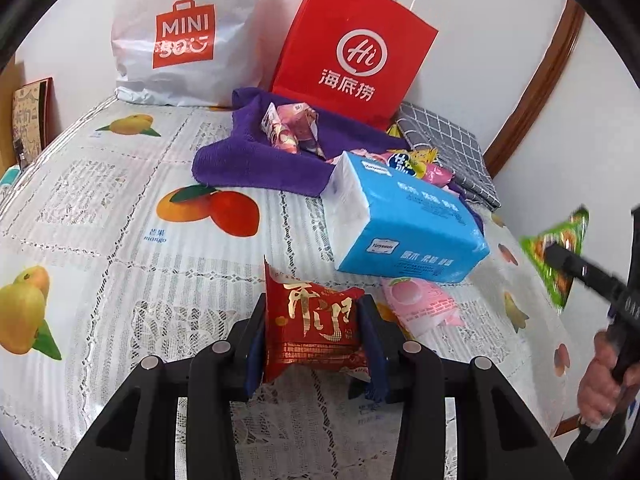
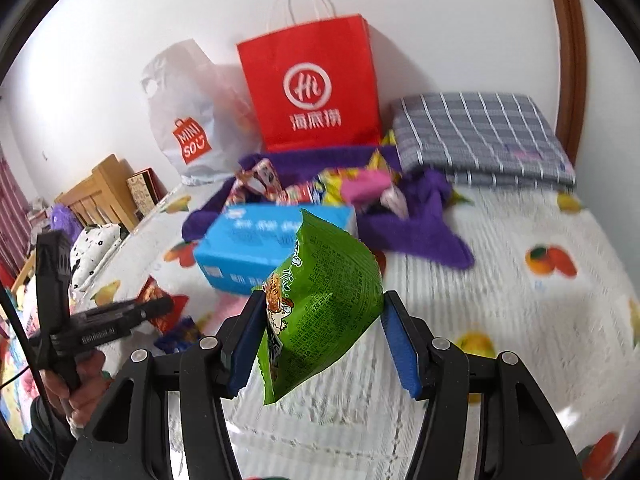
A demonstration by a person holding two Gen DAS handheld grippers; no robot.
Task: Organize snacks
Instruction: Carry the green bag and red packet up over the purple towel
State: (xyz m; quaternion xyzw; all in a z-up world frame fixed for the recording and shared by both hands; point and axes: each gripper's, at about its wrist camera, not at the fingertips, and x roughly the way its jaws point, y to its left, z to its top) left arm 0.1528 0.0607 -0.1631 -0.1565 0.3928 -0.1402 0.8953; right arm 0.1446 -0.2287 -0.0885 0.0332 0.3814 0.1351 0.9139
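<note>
My left gripper (image 1: 316, 332) is shut on a red snack packet (image 1: 316, 330) with gold characters, held just above the fruit-print tablecloth (image 1: 120, 208). My right gripper (image 2: 324, 328) is shut on a green snack bag (image 2: 320, 308), which stands lifted off the table. From the left wrist view the same green snack bag (image 1: 558, 254) shows at the right edge in the other gripper's fingers. A pink snack packet (image 1: 424, 306) lies under a blue tissue pack (image 1: 404, 224). More snacks (image 1: 292, 130) lie on a purple towel (image 1: 256, 164).
A red paper bag (image 1: 352, 48) and a white plastic shopping bag (image 1: 188, 36) stand against the back wall. A folded grey checked cloth (image 2: 480, 136) lies at the back right. A hand (image 2: 76, 376) holds the left gripper. Wooden furniture (image 2: 100, 196) is off the table's left.
</note>
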